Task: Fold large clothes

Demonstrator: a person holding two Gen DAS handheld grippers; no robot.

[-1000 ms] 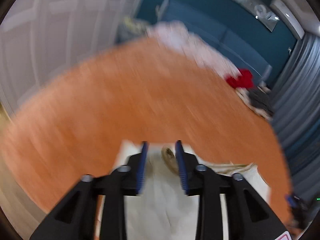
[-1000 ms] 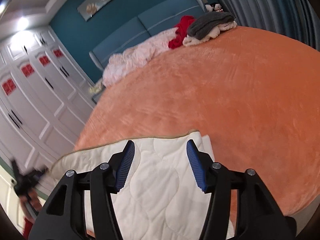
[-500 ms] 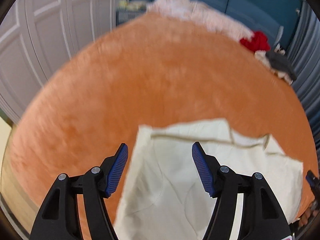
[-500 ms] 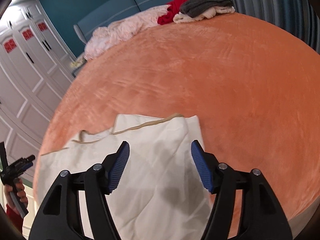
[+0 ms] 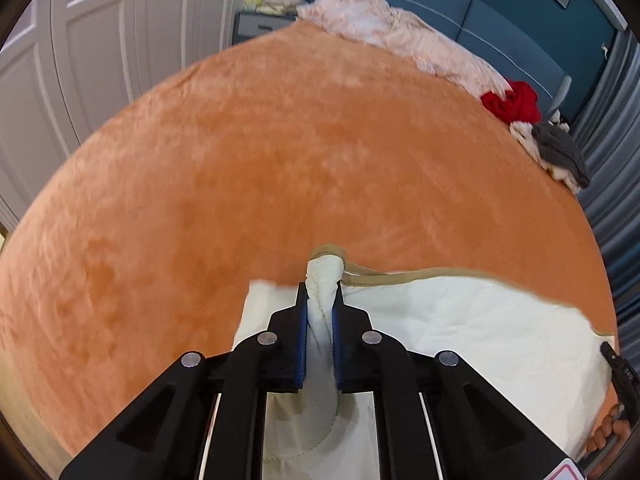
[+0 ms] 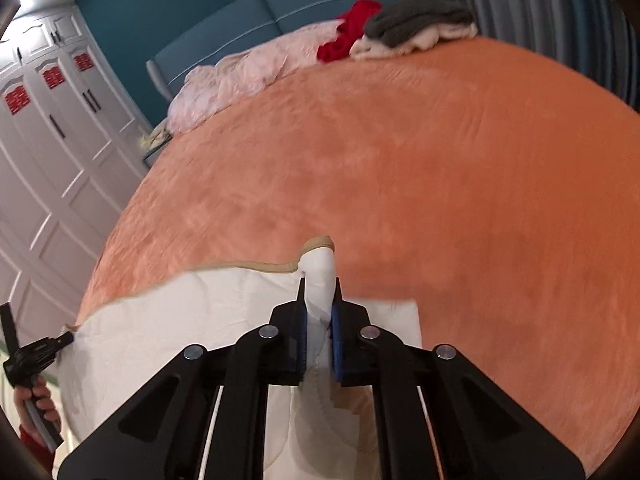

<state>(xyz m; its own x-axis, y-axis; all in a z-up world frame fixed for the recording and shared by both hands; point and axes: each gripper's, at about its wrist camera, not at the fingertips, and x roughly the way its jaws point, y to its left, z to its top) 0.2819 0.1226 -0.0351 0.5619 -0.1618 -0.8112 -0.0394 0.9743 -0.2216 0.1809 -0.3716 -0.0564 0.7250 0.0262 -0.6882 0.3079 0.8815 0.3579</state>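
Left wrist view: left gripper (image 5: 320, 300) pinched tight on a bunched corner of the cream quilted garment (image 5: 440, 320), jaws just closed, cloth squeezed between the blue pads (image 5: 302, 344) and poking out past the tips with its tan binding (image 5: 400, 276). Garment spread on the near edge of the orange bedspread (image 5: 280, 160); far off, a pink heap (image 5: 392, 36) and red cloth (image 5: 512, 100) by the headboard. Right wrist view: right gripper (image 6: 319, 300) likewise just closed, clamped on the opposite bunched corner of the same garment (image 6: 180, 320), tan edge curling above the tips; other gripper visible at far left, at the cloth's edge, grip itself too small to judge. Likely the step in hand: both corners taken, fold not yet made. Next move probably calls for lifting both corners together, level and taut, then carrying them across to meet the opposite edge without dragging the layers askew.
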